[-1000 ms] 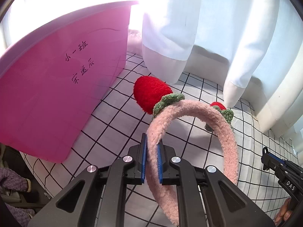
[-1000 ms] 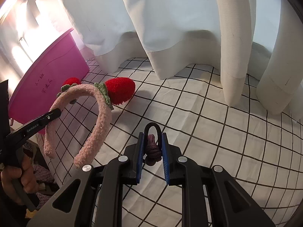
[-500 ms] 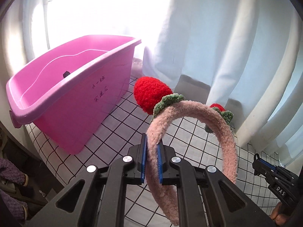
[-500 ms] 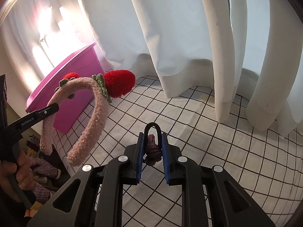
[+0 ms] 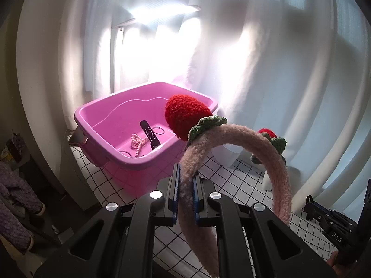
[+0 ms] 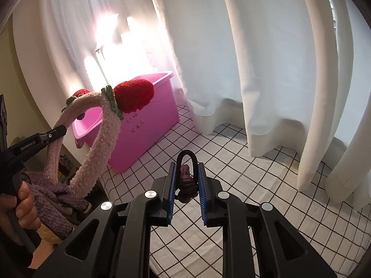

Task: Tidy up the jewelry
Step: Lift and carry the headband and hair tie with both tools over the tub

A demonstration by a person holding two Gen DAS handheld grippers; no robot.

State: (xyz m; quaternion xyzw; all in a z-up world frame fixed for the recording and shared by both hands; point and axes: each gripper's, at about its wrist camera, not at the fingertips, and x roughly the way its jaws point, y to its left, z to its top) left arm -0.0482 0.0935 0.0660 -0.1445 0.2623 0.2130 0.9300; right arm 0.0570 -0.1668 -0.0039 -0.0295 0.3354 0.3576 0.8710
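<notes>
My left gripper is shut on a fluffy pink headband with two red strawberry puffs, held in the air right of a pink plastic bin. The headband and the bin also show in the right wrist view. In the bin lie a pearl string, a black strap and thin rings. My right gripper is shut on a dark purple hair tie with a black loop, above the checkered cloth.
White curtains hang behind and to the right, reaching the white checkered tablecloth. The table's left edge drops off beside the bin. Purple fabric lies below at the left.
Both grippers have risen and tilted up, keeping their loads. The left view now looks down into the bin, showing its contents; the bin looks farther in both views.
</notes>
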